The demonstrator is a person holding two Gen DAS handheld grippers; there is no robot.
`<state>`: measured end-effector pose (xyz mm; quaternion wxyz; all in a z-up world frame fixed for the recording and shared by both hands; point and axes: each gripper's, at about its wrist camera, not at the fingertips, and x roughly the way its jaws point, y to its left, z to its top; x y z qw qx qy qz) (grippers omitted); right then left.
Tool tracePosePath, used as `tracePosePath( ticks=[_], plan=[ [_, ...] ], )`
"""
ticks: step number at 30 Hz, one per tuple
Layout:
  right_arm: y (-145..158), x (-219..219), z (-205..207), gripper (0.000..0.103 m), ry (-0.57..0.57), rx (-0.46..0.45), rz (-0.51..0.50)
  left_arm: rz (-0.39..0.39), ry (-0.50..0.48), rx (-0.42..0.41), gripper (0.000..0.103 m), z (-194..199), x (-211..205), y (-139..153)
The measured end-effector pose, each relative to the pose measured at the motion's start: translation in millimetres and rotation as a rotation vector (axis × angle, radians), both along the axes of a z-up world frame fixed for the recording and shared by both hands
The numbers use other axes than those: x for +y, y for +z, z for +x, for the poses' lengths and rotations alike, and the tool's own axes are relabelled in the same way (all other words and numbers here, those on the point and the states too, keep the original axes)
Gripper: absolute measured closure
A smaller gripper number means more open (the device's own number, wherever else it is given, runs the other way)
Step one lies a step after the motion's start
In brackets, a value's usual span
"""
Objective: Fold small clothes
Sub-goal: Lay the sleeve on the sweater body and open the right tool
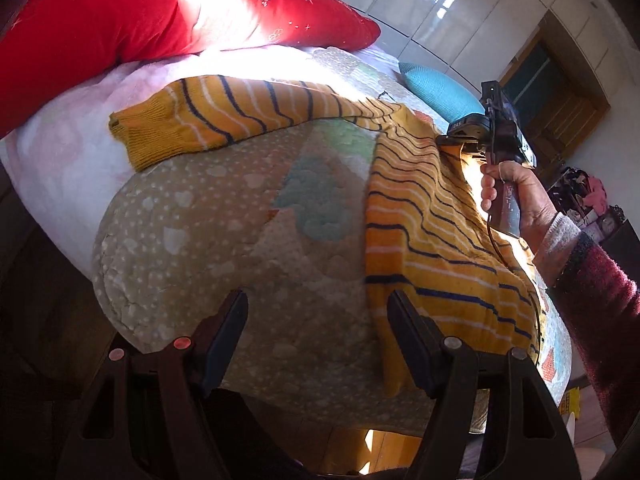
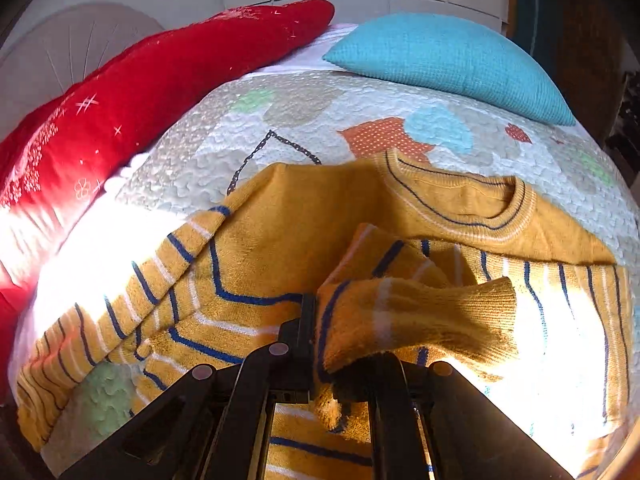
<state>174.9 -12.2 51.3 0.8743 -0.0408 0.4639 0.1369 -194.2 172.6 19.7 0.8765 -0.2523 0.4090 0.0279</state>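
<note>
**One sleeve in, one to go**

The small mustard sweater [image 2: 280, 216] with navy and white stripes lies spread on the quilted bed [image 2: 280, 120], collar toward the far end near the teal cushion [image 2: 448, 60]. Its right sleeve [image 2: 420, 312] is pinched at the cuff by the right gripper [image 2: 320, 344], whose fingers are clamped on the knit and hold it over the sweater's chest. The other sleeve [image 1: 208, 116] stretches out flat to the left, toward the red pillow [image 1: 140, 20]. The left gripper [image 1: 318, 320] hovers at the near edge of the bed with its fingers apart and nothing between them, just left of the sweater's hem.

The step in hand looks like folding the sleeve across the body. To do it well, I would lay the cuff down flat across the chest, square with the stripes, and let go only once the knit rests without a twist. The loose hem could be steadied by the free gripper so the body does not drag.
</note>
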Motion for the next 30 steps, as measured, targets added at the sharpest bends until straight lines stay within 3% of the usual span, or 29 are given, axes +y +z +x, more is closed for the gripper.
tracePosePath(
  ticks=[3,5,6,7,11,17,20,23,30],
  plan=[
    [-5.4,33.9,-8.5,0.089,0.064,-0.073,-0.211,-0.018,0.015,0.010,0.032,-3.7,6.0,-5.5],
    [-10.3,58.3,-18.7,0.067,0.135,-0.139,-0.370,-0.030,0.021,0.008,0.032,-5.5,9.2,-6.6],
    [-12.9,68.9,-25.9,0.045,0.186,-0.169,-0.433,-0.033,0.024,0.005,0.032,-6.6,9.9,-6.4],
    [-15.3,80.6,-34.7,0.035,0.237,-0.202,-0.489,-0.034,0.026,0.001,0.032,-7.2,10.4,-6.1],
    [-28.3,117.4,-72.6,0.035,0.402,-0.340,-0.667,-0.041,0.028,0.001,0.032,-5.1,10.2,-5.5],
    [-33.3,127.5,-99.7,0.032,0.481,-0.497,-0.807,-0.027,0.012,0.006,0.032,-0.8,5.2,-2.5],
    [-19.2,119.6,-101.1,0.032,0.461,-0.486,-0.784,-0.024,0.007,0.002,0.032,0.8,2.5,-0.1],
    [11.3,90.9,-101.6,0.028,0.374,-0.437,-0.638,-0.013,0.013,-0.009,0.032,-0.8,0.9,4.9],
    [58.2,-64.9,-77.1,0.028,0.043,-0.262,-0.395,-0.005,0.043,-0.006,0.030,-3.7,9.5,5.2]
  ],
)
